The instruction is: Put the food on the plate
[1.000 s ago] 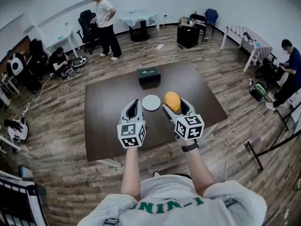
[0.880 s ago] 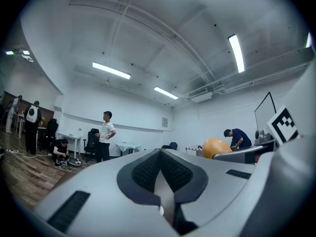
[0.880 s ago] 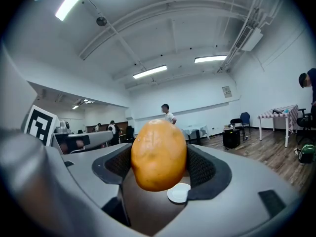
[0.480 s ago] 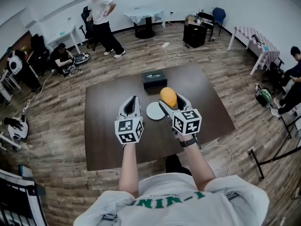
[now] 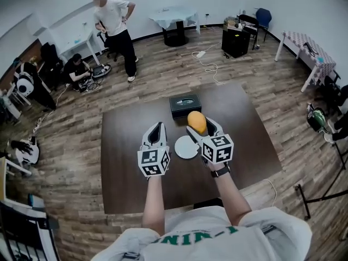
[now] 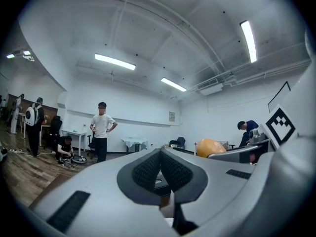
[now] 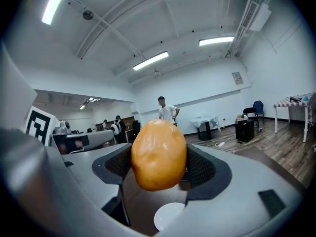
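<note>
An orange, egg-shaped food item (image 5: 196, 121) hangs above the dark table (image 5: 125, 145), and my right gripper (image 5: 199, 126) is shut on it. In the right gripper view the food (image 7: 159, 154) fills the gap between the padded jaws. The small white plate (image 7: 170, 216) lies on the table below it, empty. Seen from the head view, the plate (image 5: 185, 147) sits between my two grippers, just left of the right one. My left gripper (image 5: 157, 130) hovers left of the plate, shut with nothing in it (image 6: 160, 171). The food (image 6: 211, 147) also shows at the right of the left gripper view.
A black box (image 5: 185, 104) stands on the table just beyond the food. A person (image 5: 115, 31) stands on the wood floor at the far left, and another sits nearby (image 5: 80, 69). Side tables, chairs and a floor cable (image 5: 209, 64) line the room's edges.
Both grippers have moved forward over the table and slightly down. The plate, ahead of the fingertips before, now lies between the grippers. The food stays in the right gripper, closer to the black box.
</note>
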`<state>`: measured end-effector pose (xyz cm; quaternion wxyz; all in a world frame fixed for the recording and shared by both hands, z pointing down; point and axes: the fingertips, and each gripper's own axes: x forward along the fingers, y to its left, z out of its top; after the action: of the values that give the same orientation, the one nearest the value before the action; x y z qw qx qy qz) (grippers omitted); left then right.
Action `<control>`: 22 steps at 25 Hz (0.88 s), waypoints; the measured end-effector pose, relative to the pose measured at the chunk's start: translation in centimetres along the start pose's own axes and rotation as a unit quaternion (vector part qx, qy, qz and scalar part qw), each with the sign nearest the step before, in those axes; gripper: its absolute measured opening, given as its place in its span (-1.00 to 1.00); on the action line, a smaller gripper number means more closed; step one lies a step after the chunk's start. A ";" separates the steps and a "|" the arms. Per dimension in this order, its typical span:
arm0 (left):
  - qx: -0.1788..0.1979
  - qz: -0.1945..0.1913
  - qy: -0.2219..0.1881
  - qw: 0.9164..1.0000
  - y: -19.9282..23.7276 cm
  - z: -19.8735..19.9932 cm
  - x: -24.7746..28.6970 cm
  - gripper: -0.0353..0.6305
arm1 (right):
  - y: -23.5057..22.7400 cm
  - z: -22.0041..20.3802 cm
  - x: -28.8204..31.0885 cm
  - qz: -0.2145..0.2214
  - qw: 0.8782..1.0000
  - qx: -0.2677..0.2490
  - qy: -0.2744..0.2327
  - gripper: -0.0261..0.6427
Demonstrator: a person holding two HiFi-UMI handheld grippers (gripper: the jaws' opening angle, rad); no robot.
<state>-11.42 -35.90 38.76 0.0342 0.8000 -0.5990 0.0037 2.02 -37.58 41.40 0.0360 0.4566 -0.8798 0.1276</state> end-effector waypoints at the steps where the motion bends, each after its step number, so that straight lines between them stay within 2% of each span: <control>1: -0.002 -0.001 0.002 1.000 0.2 -0.4 0.6 -0.86 | -0.4 -0.3 0.7 0.001 1.000 0.003 0.004 0.11; 12: -0.016 0.000 0.046 0.999 1.9 -6.0 4.4 -0.86 | -3.0 -5.5 5.2 0.004 0.998 0.005 0.062 0.11; 22: -0.043 0.009 0.099 0.994 3.3 -13.4 6.1 -0.86 | -5.3 -13.8 8.1 -0.004 0.990 0.005 0.142 0.11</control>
<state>-12.36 -41.89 52.53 0.1274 0.7880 -0.5997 0.0572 0.93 -43.38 57.17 0.1587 0.4371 -0.8635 0.1953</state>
